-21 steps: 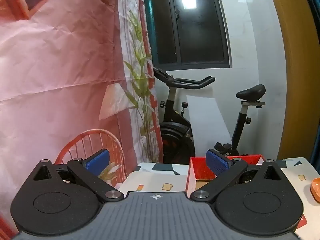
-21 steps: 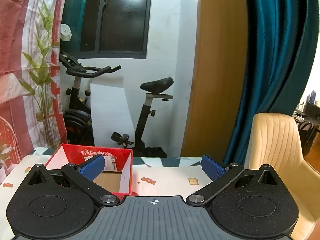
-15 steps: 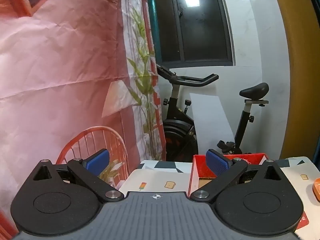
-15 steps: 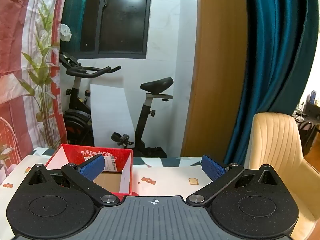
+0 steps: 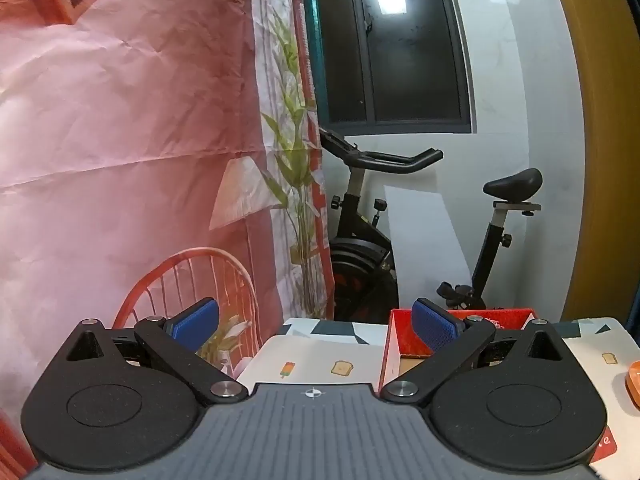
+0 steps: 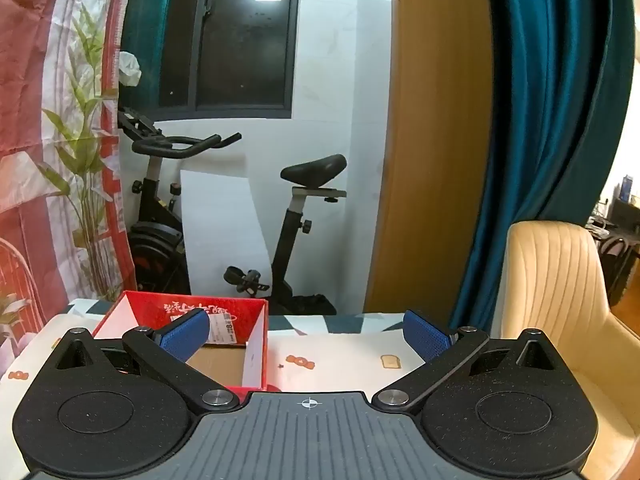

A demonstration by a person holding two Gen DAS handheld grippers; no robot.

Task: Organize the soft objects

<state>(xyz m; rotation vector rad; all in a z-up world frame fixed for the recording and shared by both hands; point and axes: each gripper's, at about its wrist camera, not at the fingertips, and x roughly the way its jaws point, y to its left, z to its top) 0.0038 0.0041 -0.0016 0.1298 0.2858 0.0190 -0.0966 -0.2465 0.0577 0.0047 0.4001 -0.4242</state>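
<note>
Currently both tools, left tool (image 5: 316, 326) and right tool (image 6: 306, 332), wide and empty, hovering over tabletop (image 6: 340, 354); red box (image 6: 256, 316) open, presumably for soft items.

Both wrist cameras sit low over the near table edge, facing the far wall. They share the open red cardboard box (image 5: 404, 340) (image 6: 256, 316) and black exercise bike (image 5: 360, 248) (image 6: 156, 240); the left view sits further left.

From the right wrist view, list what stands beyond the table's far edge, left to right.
Plant-print hanging → exercise bike → white board leaning on the wall → wooden panel → teal curtain → cream chair.
</note>
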